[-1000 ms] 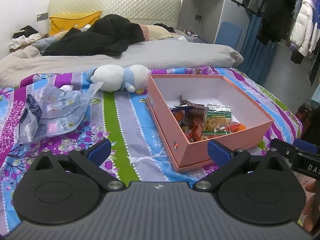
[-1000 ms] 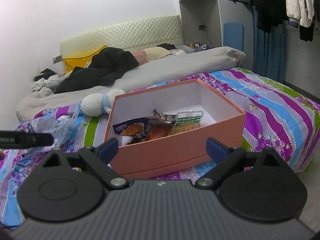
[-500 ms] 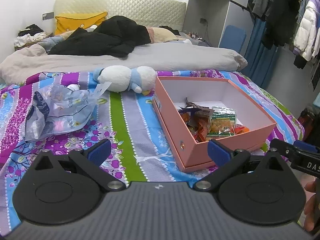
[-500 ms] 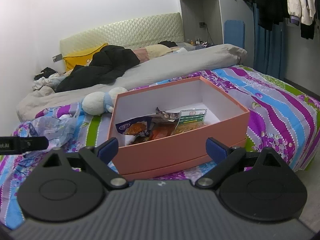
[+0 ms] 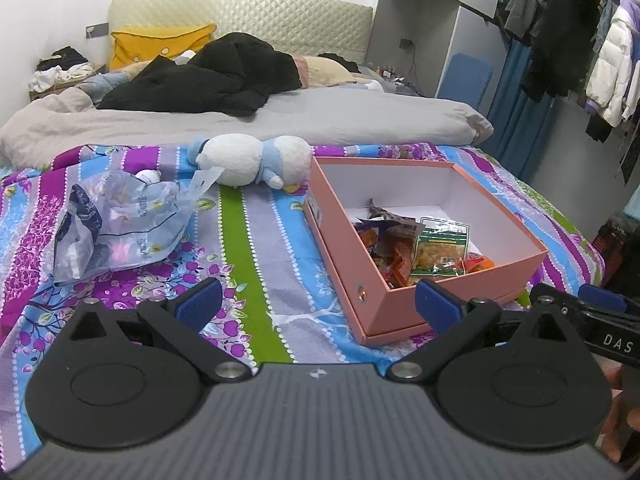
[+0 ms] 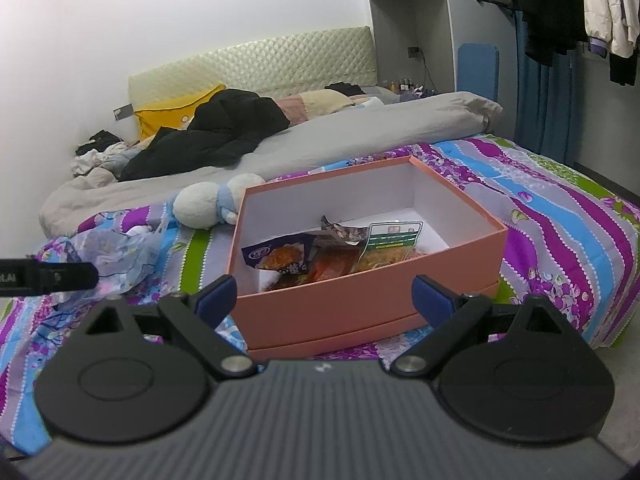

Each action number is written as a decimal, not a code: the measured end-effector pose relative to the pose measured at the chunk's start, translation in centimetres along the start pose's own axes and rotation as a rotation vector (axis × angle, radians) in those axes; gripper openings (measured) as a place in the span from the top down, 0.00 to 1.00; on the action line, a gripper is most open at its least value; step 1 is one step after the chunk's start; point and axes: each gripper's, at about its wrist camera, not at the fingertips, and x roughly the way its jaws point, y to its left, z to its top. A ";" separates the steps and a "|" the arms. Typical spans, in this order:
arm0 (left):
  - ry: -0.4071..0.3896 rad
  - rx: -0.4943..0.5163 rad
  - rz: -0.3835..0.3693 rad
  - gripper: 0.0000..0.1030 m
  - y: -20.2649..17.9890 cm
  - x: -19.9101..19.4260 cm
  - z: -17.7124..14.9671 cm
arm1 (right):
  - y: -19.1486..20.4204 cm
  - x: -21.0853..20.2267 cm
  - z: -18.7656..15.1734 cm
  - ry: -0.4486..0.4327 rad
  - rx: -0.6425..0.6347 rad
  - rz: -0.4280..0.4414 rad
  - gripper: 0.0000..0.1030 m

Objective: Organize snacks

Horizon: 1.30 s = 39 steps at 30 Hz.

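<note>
An open pink box (image 5: pixel 448 304) sits on the striped bedspread and also shows in the right wrist view (image 6: pixel 360 300). Several snack packets (image 5: pixel 416 246) lie in its near half; they show in the right wrist view (image 6: pixel 320 256) too. A crumpled clear plastic bag (image 5: pixel 120 220) lies left of the box, also in the right wrist view (image 6: pixel 116 254). My left gripper (image 5: pixel 318 306) is open and empty, held back above the bed's near edge. My right gripper (image 6: pixel 324 294) is open and empty in front of the box.
A white and blue plush toy (image 5: pixel 252 160) lies behind the box's left corner. A grey duvet (image 5: pixel 280 120) and black clothes (image 5: pixel 208 80) cover the far bed. Hanging clothes (image 5: pixel 580 40) and the bed's right edge (image 6: pixel 600 320) are at right.
Both grippers have drawn back and risen a little from the box. Their jaws stay open. Nothing on the bed has moved.
</note>
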 end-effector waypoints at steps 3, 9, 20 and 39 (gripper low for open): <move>0.000 0.005 0.006 0.00 -0.1 -0.1 0.0 | 0.1 -0.1 0.0 -0.002 -0.008 0.002 0.07; -0.003 0.003 0.005 0.00 -0.2 -0.5 0.1 | 0.2 -0.3 0.1 0.002 -0.003 0.003 0.07; 0.001 -0.003 0.010 0.00 -0.3 -0.7 0.2 | 0.1 -0.5 0.0 0.002 0.002 0.001 0.07; 0.010 -0.008 0.008 0.00 -0.2 -0.8 0.1 | 0.4 -0.6 0.1 0.001 0.004 0.005 0.07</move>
